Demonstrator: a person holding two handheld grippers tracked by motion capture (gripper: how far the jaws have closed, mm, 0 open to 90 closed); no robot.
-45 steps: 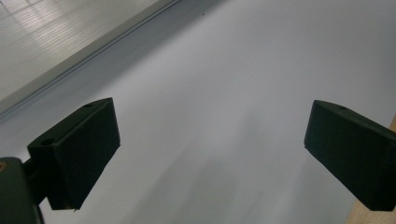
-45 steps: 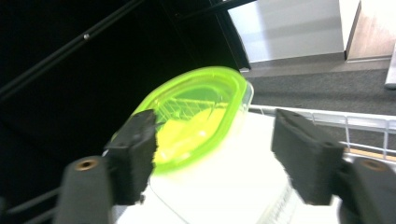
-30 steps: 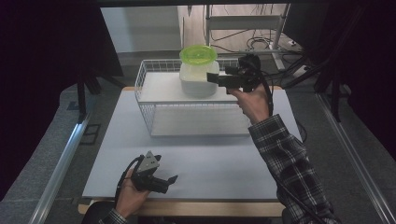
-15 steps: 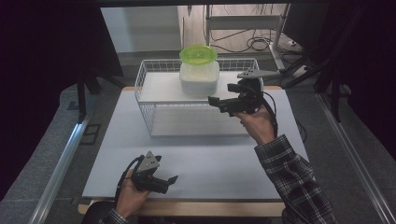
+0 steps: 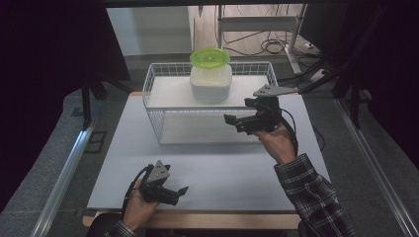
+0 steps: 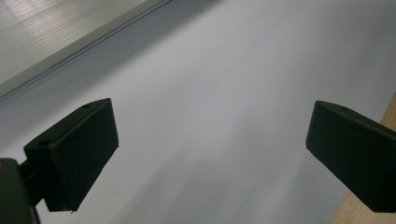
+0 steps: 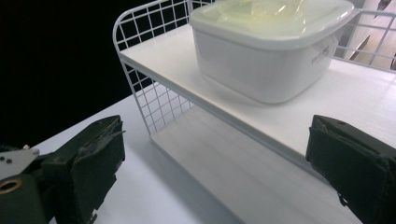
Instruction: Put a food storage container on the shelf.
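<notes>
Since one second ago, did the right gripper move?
Yes. The right gripper has drawn back from the white container toward the person, now before the wire rack.

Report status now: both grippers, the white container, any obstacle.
Left gripper open, low over near table edge. Right gripper open, empty, beside wire rack. White container on top shelf, green bowl on it. Nothing between.

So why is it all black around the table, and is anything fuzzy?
High view: the room's edges are unlit, light falling on the pale grey table. Left gripper view: soft, featureless tabletop. Right gripper view: the white lidded plastic container is sharp, the background black.
</notes>
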